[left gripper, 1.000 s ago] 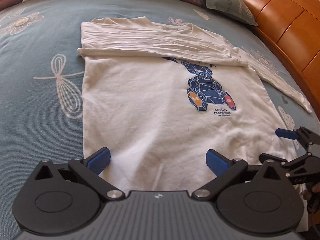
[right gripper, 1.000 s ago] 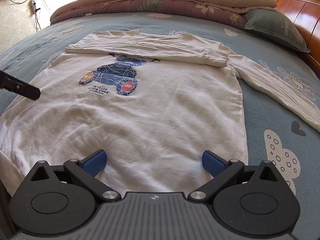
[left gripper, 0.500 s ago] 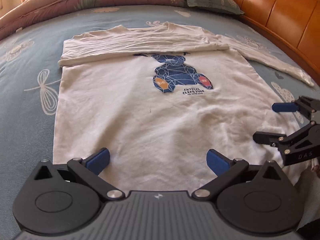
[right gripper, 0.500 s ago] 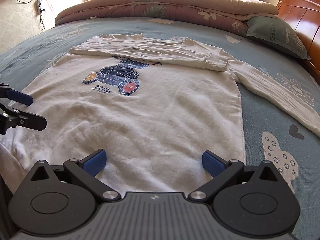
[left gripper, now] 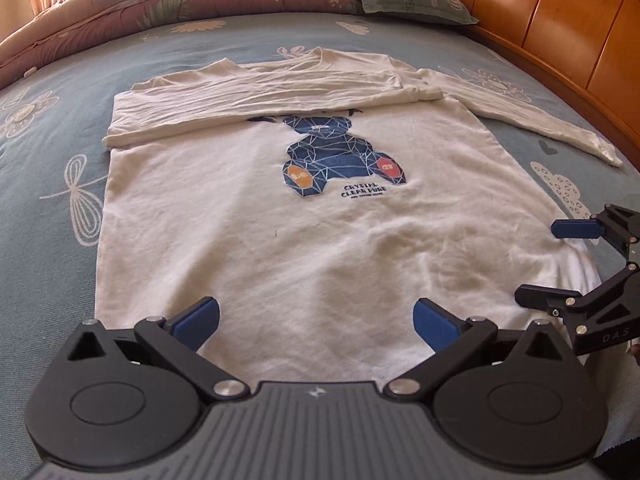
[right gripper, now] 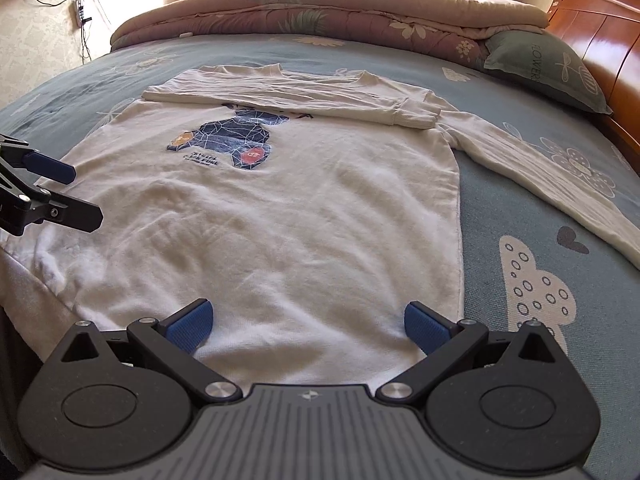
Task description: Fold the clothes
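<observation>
Both grippers poised at the sweatshirt's hem

The white long-sleeved sweatshirt (left gripper: 256, 240) lies flat on the blue bedspread (right gripper: 520, 208), one sleeve folded across the chest, the other flung out. Left gripper (left gripper: 316, 322) and right gripper (right gripper: 306, 320) hover wide open and empty over the hem, likely to lift it.

Sunlit bed (right gripper: 500, 208), wooden headboard (right gripper: 600, 40)

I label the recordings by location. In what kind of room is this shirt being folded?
Most likely a bedroom: the white shirt lies on a bed with a pillow, rolled quilt and wooden headboard.
</observation>
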